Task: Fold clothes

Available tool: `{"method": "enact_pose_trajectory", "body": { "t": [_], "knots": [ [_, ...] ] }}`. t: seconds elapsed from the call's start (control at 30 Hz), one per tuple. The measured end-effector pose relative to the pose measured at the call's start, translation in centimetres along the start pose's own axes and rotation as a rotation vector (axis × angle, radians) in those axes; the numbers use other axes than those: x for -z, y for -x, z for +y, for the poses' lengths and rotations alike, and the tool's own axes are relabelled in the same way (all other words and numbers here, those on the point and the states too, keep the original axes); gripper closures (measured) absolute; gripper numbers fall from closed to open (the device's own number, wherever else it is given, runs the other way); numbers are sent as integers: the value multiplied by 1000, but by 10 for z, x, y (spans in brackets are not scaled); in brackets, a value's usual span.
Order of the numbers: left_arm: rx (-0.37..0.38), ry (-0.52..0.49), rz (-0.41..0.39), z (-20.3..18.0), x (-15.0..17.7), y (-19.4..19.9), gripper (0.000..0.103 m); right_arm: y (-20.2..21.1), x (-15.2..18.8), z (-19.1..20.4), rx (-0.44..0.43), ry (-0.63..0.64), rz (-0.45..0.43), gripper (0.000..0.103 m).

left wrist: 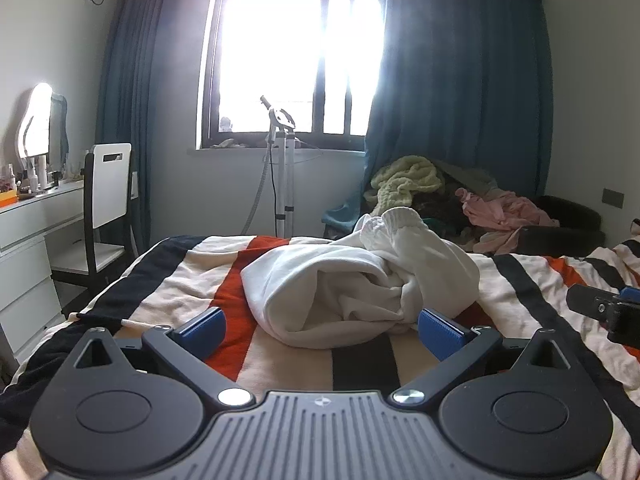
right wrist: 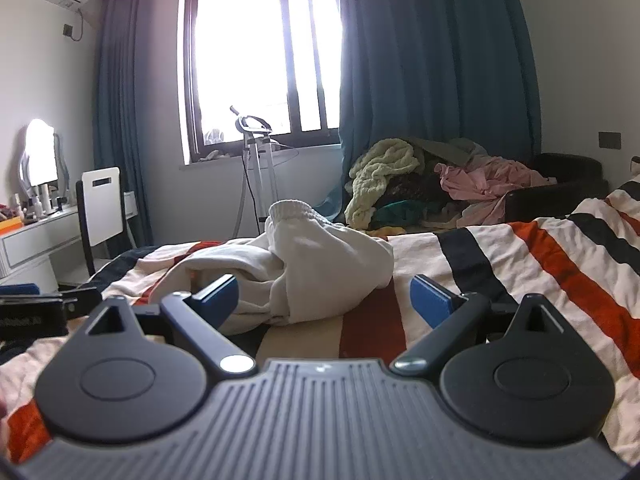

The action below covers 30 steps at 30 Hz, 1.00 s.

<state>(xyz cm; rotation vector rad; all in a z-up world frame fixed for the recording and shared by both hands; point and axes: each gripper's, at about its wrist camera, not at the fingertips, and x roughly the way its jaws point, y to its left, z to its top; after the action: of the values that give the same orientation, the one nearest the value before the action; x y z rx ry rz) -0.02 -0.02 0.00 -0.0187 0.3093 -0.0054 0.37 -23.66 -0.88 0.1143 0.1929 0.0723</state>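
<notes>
A crumpled white cotton garment [left wrist: 360, 280] lies unfolded just ahead of the left gripper [left wrist: 320, 330] and right gripper [right wrist: 324, 300], both spread wide and empty; folding seems not yet begun.

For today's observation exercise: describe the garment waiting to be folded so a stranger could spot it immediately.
Find the striped blanket covering the bed. On it lies a crumpled white garment, one ribbed cuff sticking up. Unlike the coloured clothes pile beyond the bed, it is plain white and lies alone.

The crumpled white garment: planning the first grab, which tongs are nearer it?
Left tongs are nearer, straddling the crumpled white garment's near edge; right tongs sit toward its right end.
</notes>
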Motion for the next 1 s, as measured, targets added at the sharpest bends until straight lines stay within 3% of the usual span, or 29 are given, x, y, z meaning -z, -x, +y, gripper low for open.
{"method": "enact_pose_trajectory", "body": {
  "t": [1.0],
  "knots": [
    [0,3,21,-3,2,-7,0,-7,6,3,15,22,45,9]
  ]
}}
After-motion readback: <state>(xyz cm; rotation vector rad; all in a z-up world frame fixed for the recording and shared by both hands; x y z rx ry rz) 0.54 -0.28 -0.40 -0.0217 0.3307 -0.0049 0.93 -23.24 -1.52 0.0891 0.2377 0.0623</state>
